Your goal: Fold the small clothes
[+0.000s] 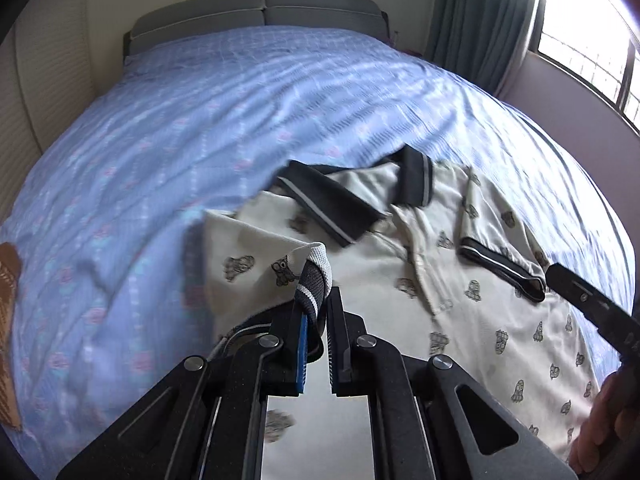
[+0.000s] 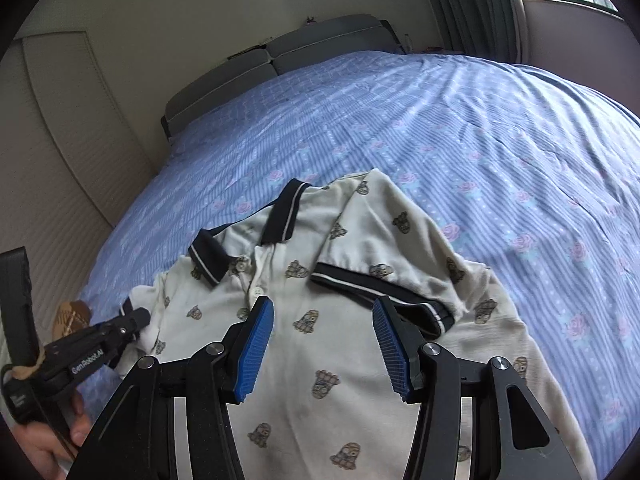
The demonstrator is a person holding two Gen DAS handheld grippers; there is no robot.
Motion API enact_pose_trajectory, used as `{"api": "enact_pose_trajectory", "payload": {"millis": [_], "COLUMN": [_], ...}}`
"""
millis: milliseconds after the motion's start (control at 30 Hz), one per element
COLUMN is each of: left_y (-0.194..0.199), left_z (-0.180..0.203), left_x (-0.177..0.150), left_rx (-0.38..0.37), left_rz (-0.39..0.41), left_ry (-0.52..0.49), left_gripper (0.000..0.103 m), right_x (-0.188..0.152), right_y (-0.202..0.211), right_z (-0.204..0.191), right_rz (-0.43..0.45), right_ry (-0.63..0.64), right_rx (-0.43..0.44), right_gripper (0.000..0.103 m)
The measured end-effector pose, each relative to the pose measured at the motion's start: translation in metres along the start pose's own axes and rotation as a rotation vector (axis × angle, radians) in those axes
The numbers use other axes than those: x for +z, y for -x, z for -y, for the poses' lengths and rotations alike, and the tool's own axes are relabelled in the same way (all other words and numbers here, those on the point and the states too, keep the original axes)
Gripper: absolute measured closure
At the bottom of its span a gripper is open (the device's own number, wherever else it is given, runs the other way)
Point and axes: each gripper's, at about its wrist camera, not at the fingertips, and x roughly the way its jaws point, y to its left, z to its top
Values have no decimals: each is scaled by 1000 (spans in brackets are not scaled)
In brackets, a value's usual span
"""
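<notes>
Cloth fills the middle of both views: a small cream polo shirt (image 2: 352,336) printed with little cartoon figures lies front-up on a bed (image 2: 500,152) covered by a blue sheet with pink flower motifs. There are no containers in view; the only thing bearing the shirt is the bed itself. The shirt's dark collar (image 2: 280,216) with a pale stripe points toward the grey headboard (image 2: 276,60), and the button placket runs down from it toward the cameras. One short sleeve, the one on the window side, is folded inward across the chest, so its dark striped cuff (image 2: 380,284) lies on the front panel. The left gripper (image 1: 318,312) has its fingers drawn nearly together, pinching the dark, white-striped cuff (image 1: 312,288) of the other sleeve, which is lifted off the sheet with cream fabric hanging beneath it; in the right wrist view the same gripper (image 2: 134,320) appears at the shirt's edge with the cloth bunched at its tip, and the person's hand (image 2: 52,436) grips its handle. The right gripper (image 2: 323,340) hovers over the shirt's chest with its blue-padded fingers (image 2: 256,352) spread wide and nothing between them; whether the tips touch the fabric I cannot tell. A brown patterned item (image 1: 8,320) lies on the sheet off to the left, well apart from the shirt. Grey-green curtains (image 1: 484,12) hang beside a bright window (image 1: 592,20) on the right.
</notes>
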Motion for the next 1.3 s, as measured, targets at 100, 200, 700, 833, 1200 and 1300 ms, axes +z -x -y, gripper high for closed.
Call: {"api": "enact_pose_trajectory", "payload": {"millis": [100, 200, 700, 833, 1200, 1300], "left_y": [-18, -22, 42, 37, 29, 34], "left_z": [18, 26, -29, -38, -66, -75], "left_x": [-4, -8, -84, -90, -96, -104], "left_rx": [3, 14, 141, 136, 221, 242], "left_rz": [-26, -37, 37, 36, 60, 84], "left_ry": [-20, -32, 40, 69, 164, 212], "left_gripper": [92, 88, 46, 47, 49, 49], "right_x": [1, 1, -10, -12, -20, -19], "right_y": [0, -1, -20, -29, -75, -81], "right_z": [14, 22, -11, -32, -75, -83], "right_rz": [-9, -21, -117, -149, -290, -294], "right_ry": [-24, -34, 82, 123, 154, 157], "right_rx": [-8, -8, 90, 129, 215, 220], "right_gripper": [51, 51, 51, 51, 51, 51]}}
